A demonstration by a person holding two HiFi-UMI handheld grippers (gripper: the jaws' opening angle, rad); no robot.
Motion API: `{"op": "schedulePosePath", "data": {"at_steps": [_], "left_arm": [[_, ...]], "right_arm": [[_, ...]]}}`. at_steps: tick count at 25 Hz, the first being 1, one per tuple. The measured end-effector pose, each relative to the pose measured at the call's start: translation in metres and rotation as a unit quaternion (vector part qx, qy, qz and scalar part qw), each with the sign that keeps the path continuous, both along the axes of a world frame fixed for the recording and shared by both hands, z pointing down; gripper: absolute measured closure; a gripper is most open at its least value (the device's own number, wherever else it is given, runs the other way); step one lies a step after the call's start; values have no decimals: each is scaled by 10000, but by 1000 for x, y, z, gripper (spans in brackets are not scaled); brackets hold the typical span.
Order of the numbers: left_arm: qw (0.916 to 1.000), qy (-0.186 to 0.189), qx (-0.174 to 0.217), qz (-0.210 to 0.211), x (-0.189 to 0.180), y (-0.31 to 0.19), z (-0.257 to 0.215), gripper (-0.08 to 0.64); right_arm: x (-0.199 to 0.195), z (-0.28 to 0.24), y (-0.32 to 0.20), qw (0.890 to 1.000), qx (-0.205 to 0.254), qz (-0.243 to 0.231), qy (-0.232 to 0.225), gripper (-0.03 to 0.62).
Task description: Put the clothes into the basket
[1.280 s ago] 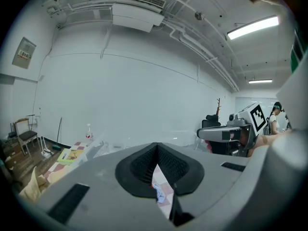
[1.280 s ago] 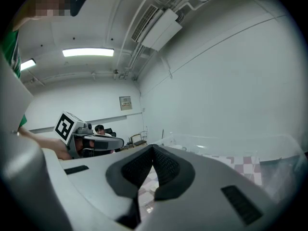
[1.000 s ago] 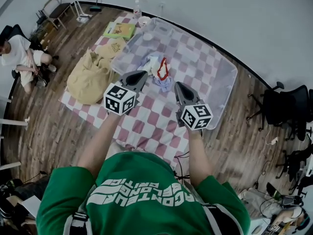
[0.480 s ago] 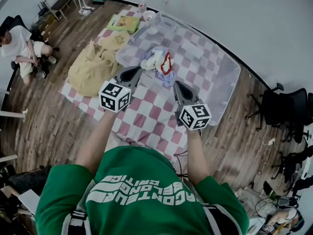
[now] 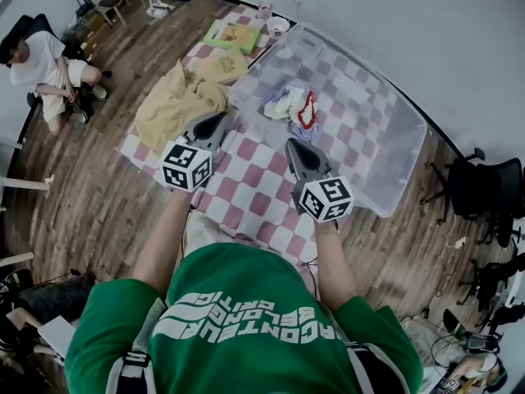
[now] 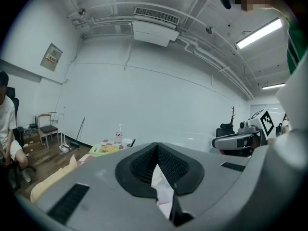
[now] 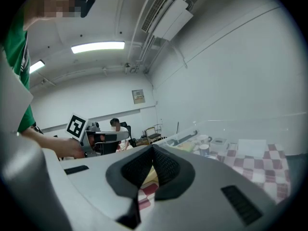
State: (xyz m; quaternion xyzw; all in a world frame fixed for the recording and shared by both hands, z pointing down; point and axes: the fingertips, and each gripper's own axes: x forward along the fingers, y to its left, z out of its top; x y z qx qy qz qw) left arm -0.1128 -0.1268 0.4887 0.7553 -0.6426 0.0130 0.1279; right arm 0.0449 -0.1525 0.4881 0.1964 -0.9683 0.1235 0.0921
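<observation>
The left gripper [image 5: 219, 120] and the right gripper [image 5: 292, 144] are held side by side above the chequered mat [image 5: 256, 189]. In each gripper view the jaws are seen pressed together, with nothing clamped between them.

The clear basket [image 5: 371, 142] is placed on the far right part of the mat, beyond the gripper tips. A small pile of clothes [image 5: 295, 109] is contained in its near left corner: a white piece, a red piece and a blue piece can be told apart. The rest of the basket floor is seen bare, with the mat pattern showing through.

A yellow garment [image 5: 176, 105] is spread on the mat just left of the basket, outside it. A tan folded item [image 5: 220, 64], a green book [image 5: 234, 36], a cup [image 5: 277, 27] and a bottle [image 5: 265, 2] are set at the far end.
</observation>
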Motion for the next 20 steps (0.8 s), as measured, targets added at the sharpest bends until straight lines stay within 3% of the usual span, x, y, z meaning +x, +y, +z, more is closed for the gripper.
{"op": "schedulePosePath", "data": {"at_steps": [10, 20], "left_arm": [[9996, -34, -259, -52, -128, 25, 29, 557], [9981, 133, -603, 41, -232, 39, 70, 557]], "right_arm": [[-129, 23, 31, 9996, -54, -110, 238, 584], [-234, 72, 45, 9970, -447, -119, 622, 584]]}}
